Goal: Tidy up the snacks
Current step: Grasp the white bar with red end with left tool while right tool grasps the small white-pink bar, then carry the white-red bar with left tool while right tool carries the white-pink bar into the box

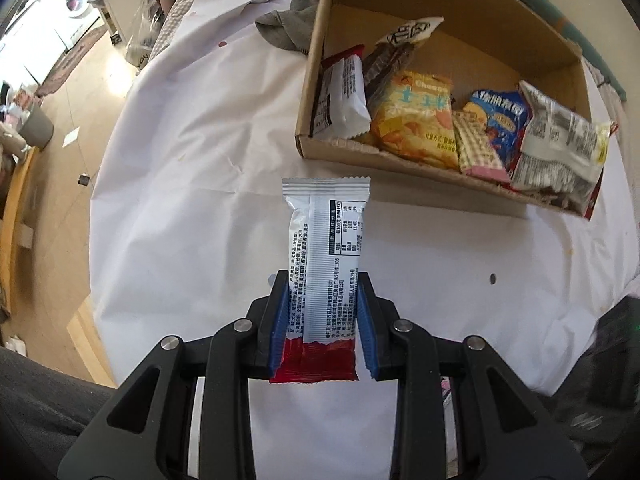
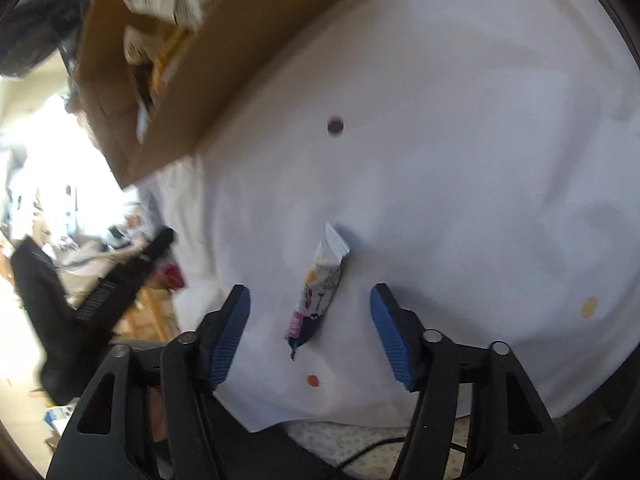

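My left gripper (image 1: 322,304) is shut on a long white snack bar with a red end (image 1: 326,264), held above the white tablecloth. Beyond it stands a cardboard box (image 1: 400,162) with several snack packets inside, among them a white and red bar (image 1: 342,94), a yellow packet (image 1: 418,120) and a blue packet (image 1: 498,120). In the right wrist view, my right gripper (image 2: 310,314) is open just above a small white and purple snack packet (image 2: 320,284) lying on the cloth. The packet sits between the blue pads (image 2: 230,332), which do not touch it.
The cardboard box (image 2: 224,44) fills the upper left of the right wrist view, blurred. A grey cloth (image 1: 288,26) lies behind the box. Small coloured dots mark the tablecloth (image 2: 460,160). The table's left edge drops to a wooden floor with clutter.
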Action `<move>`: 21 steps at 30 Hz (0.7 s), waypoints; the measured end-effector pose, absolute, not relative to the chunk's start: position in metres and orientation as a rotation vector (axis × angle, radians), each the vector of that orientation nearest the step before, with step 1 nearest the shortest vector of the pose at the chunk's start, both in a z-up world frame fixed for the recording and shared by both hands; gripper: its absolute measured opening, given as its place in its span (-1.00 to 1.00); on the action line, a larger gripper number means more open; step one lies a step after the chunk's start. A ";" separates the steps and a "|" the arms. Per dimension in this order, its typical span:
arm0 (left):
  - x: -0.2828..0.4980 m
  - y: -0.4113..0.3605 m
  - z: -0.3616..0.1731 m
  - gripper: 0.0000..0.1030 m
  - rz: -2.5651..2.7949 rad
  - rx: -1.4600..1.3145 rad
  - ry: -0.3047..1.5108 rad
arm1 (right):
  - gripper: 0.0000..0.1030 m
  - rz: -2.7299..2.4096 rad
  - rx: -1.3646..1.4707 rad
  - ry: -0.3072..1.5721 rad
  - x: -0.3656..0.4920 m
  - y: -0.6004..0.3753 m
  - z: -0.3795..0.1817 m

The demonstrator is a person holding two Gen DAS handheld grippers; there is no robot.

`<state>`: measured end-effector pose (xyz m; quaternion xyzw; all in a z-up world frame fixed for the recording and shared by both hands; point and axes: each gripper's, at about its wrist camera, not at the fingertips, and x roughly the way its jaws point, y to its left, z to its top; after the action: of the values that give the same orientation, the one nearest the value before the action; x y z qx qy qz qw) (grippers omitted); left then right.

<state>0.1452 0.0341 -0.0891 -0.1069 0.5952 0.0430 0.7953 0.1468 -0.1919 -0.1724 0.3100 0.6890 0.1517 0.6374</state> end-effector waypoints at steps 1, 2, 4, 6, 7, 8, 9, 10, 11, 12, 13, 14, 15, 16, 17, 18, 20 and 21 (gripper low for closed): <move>0.144 0.036 -0.087 -0.47 0.090 -0.231 1.274 | 0.22 0.347 0.695 1.571 0.147 -0.187 -0.173; 0.143 0.036 -0.086 -0.47 0.097 -0.223 1.269 | 0.21 0.355 0.680 1.567 0.147 -0.181 -0.173; 0.145 0.037 -0.086 -0.47 0.100 -0.220 1.267 | 0.07 0.374 0.630 1.567 0.149 -0.168 -0.173; 0.144 0.038 -0.087 -0.47 0.089 -0.247 1.277 | 0.05 0.377 0.567 1.561 0.151 -0.154 -0.174; 0.145 0.038 -0.087 -0.47 0.087 -0.255 1.278 | 0.02 0.378 0.544 1.556 0.150 -0.151 -0.175; 0.145 0.039 -0.087 -0.47 0.085 -0.263 1.279 | 0.00 0.380 0.518 1.549 0.149 -0.147 -0.175; 0.146 0.039 -0.087 -0.47 0.085 -0.266 1.278 | -0.08 0.383 0.489 1.539 0.150 -0.143 -0.174; 0.146 0.040 -0.087 -0.47 0.085 -0.270 1.275 | -0.25 0.385 0.471 1.532 0.150 -0.144 -0.175; 0.147 0.040 -0.086 -0.47 0.085 -0.272 1.271 | -0.37 0.387 0.436 1.520 0.150 -0.141 -0.174; 0.148 0.040 -0.086 -0.47 0.085 -0.271 1.267 | -0.67 0.388 0.410 1.513 0.151 -0.140 -0.175; 0.148 0.040 -0.085 -0.47 0.085 -0.267 1.263 | -0.66 0.392 0.395 1.505 0.152 -0.140 -0.175; 0.148 0.040 -0.085 -0.47 0.086 -0.265 1.261 | -0.66 0.398 0.391 1.498 0.153 -0.143 -0.172; 0.148 0.039 -0.085 -0.47 0.087 -0.260 1.259 | -0.66 0.404 0.391 1.485 0.153 -0.144 -0.170; 0.147 0.038 -0.084 -0.47 0.089 -0.257 1.258 | -0.66 0.407 0.397 1.477 0.153 -0.145 -0.167; 0.147 0.038 -0.084 -0.47 0.092 -0.255 1.258 | -0.66 0.415 0.413 1.467 0.154 -0.148 -0.165; 0.146 0.038 -0.085 -0.47 0.096 -0.254 1.260 | -0.66 0.417 0.427 1.457 0.154 -0.151 -0.161; 0.146 0.038 -0.087 -0.47 0.105 -0.254 1.267 | -0.66 0.420 0.447 1.440 0.154 -0.157 -0.156; 0.145 0.037 -0.087 -0.47 0.109 -0.252 1.269 | -0.66 0.425 0.454 1.432 0.155 -0.160 -0.154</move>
<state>0.1454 0.0370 -0.0873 -0.1175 0.5907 0.0507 0.7966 0.1552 -0.1597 -0.1538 0.2047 0.6455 0.1916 0.7105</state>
